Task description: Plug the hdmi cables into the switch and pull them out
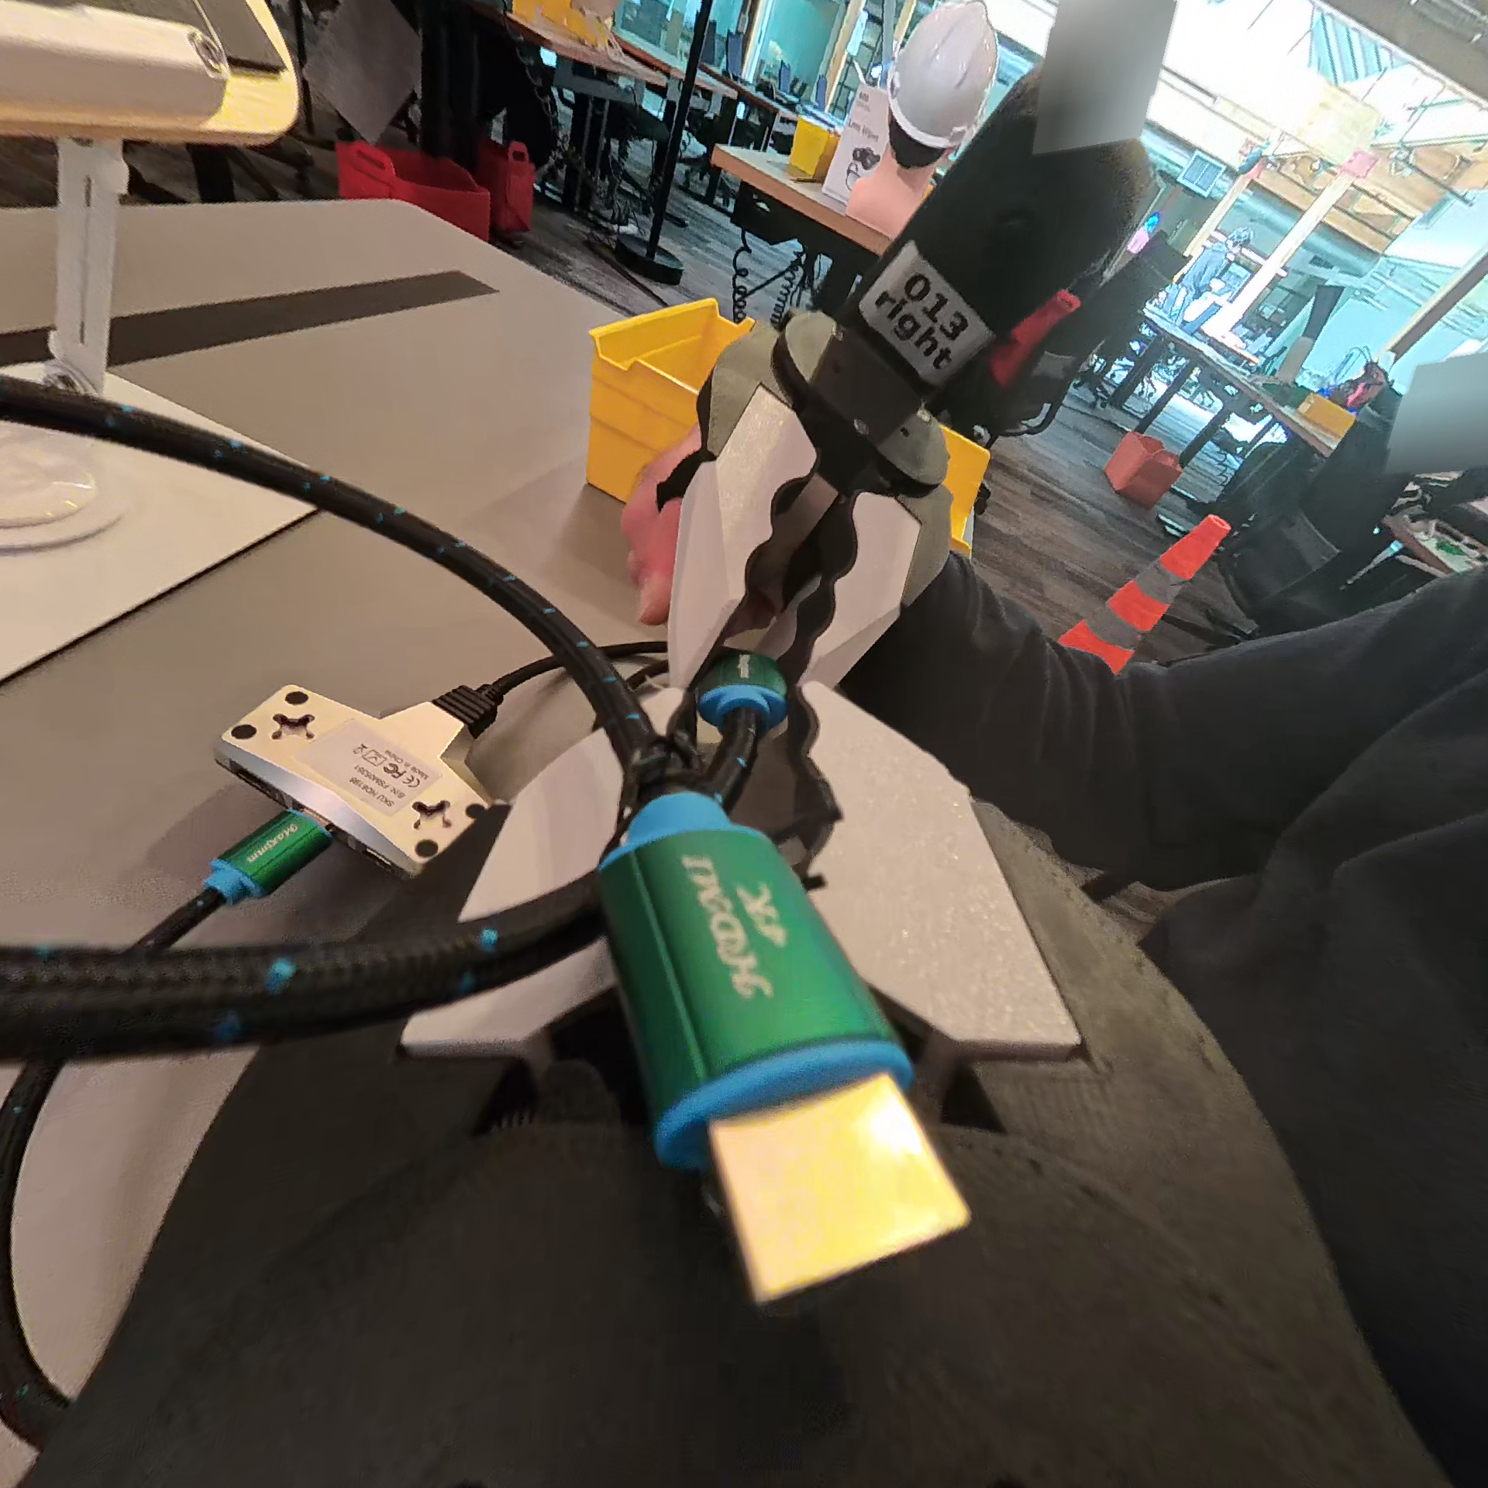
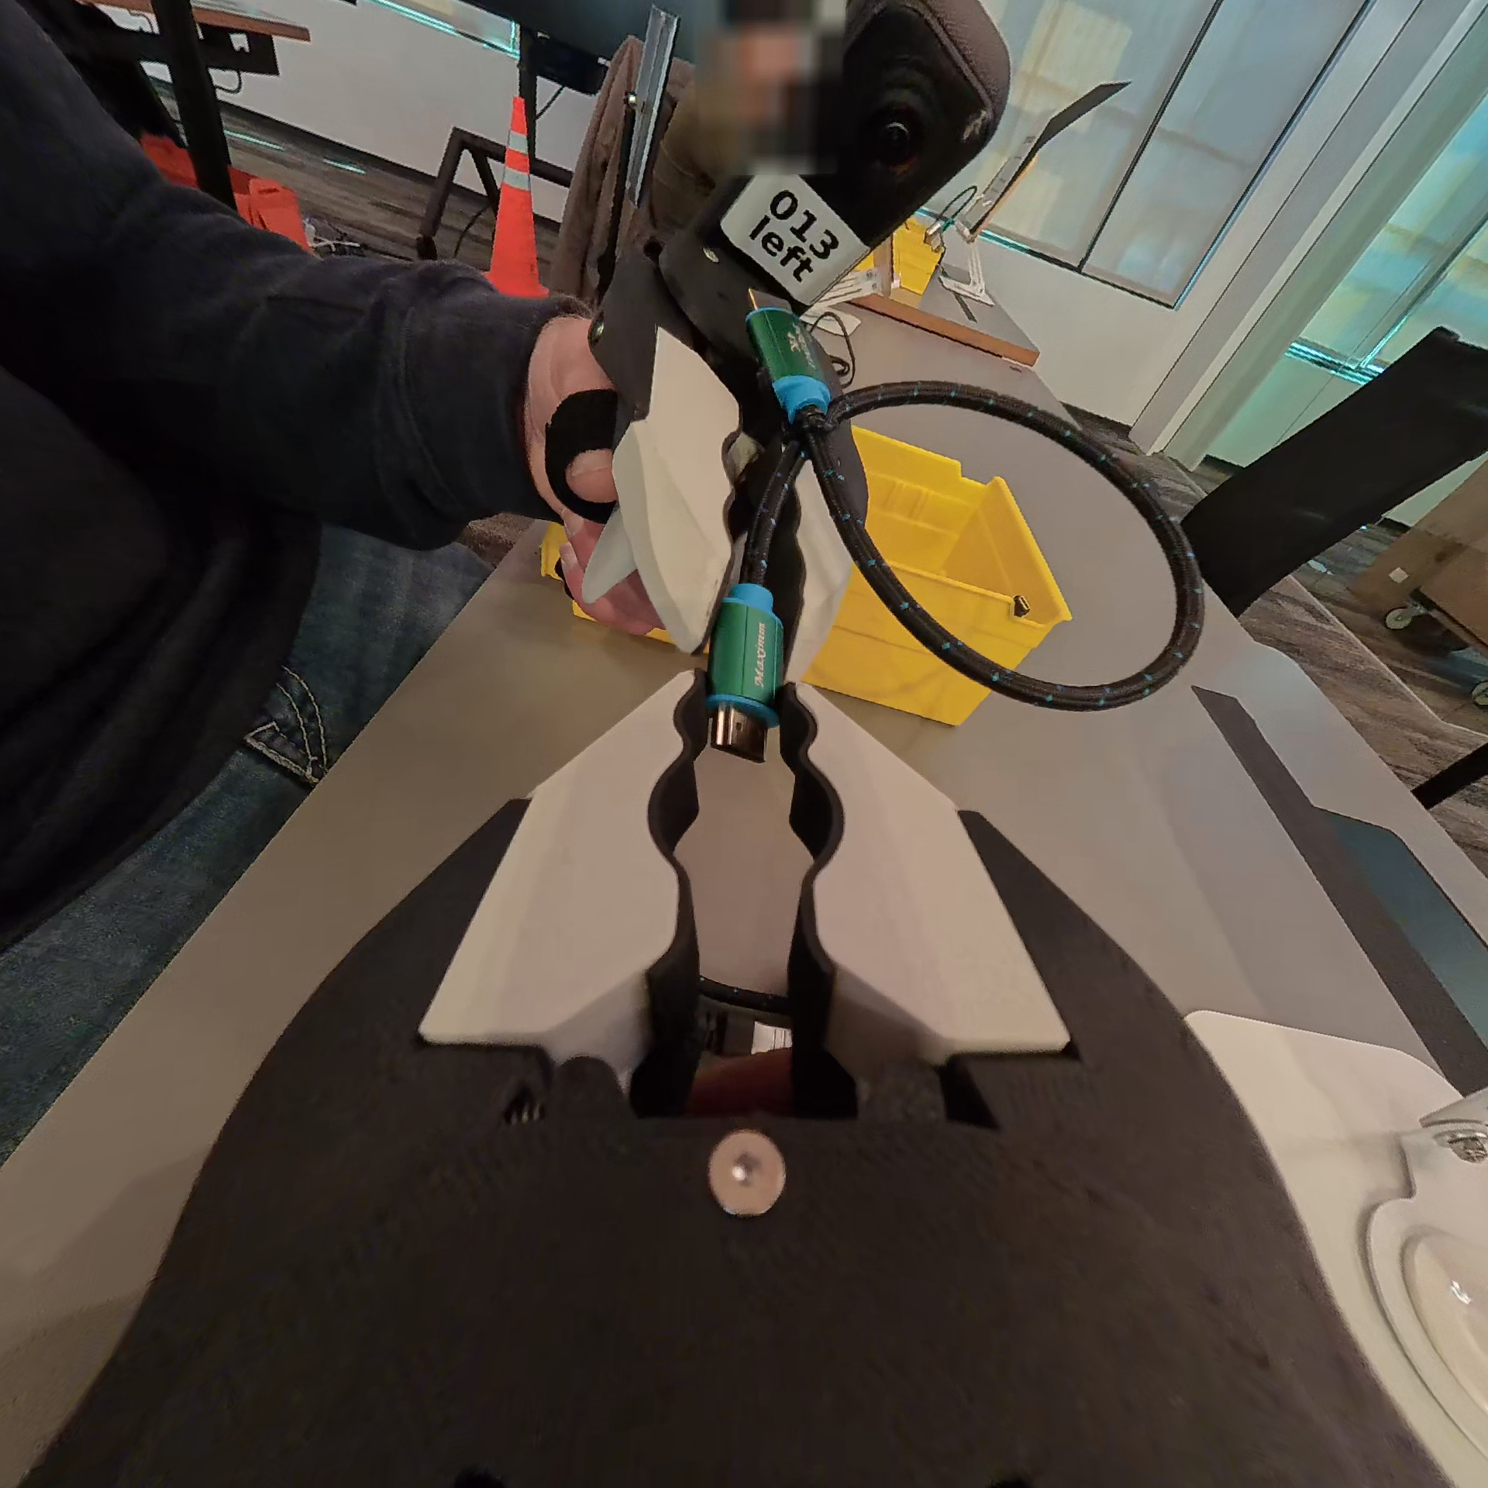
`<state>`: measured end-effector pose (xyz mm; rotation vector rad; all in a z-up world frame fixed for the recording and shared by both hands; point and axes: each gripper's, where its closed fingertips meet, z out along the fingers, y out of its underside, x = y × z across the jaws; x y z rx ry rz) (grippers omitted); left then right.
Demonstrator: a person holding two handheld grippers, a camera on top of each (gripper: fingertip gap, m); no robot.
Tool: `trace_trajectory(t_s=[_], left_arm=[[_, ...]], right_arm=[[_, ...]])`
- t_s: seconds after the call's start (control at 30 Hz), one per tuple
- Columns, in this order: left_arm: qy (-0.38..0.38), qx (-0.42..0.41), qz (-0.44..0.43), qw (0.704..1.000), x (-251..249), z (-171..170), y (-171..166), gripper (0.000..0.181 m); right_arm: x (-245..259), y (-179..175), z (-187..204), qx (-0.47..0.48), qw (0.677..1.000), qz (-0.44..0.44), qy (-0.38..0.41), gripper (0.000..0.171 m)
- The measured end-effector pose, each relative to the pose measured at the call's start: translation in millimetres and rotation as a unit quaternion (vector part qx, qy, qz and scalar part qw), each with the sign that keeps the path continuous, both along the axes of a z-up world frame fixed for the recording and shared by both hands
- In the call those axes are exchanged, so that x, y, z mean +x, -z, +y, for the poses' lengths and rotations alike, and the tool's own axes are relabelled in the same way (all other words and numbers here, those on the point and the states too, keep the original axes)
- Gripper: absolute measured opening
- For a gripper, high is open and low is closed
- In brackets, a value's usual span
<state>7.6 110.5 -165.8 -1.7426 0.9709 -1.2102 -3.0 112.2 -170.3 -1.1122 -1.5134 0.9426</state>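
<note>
Only from left wrist, switch (image 1: 354,777) with one plug seated, left tongs (image 1: 708,773) pinching braided cable (image 1: 451,547), right tongs (image 2: 741,708) spread

Green plug (image 1: 745,958) with blue collars, black blue-flecked braided cable (image 1: 338,515), yellow bin (image 2: 942,580)

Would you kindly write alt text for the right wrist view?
The right gripper closes around a green HDMI plug hanging from the left gripper opposite, which pinches the braided black cable looping beside it. Behind them, a yellow bin sits on the grey table.
</note>
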Motion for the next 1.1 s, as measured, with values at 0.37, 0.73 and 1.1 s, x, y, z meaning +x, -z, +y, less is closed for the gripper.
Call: trace_trajectory(t_s=[0.37,0.73,1.1], left_arm=[[-0.001,0.015,0.024,1.000,2,0,9,0.026],[0.002,0.039,0.034,0.999,3,-2,12,0.021],[-0.006,0.062,0.030,0.998,5,-1,10,0.022]], right_arm=[[2,9,-3,0.009,1.000,-0.029,-0.006,0.014],[3,12,-2,0.010,0.999,-0.038,-0.005,0.015],[2,17,-4,0.009,0.999,-0.050,-0.010,0.014]])
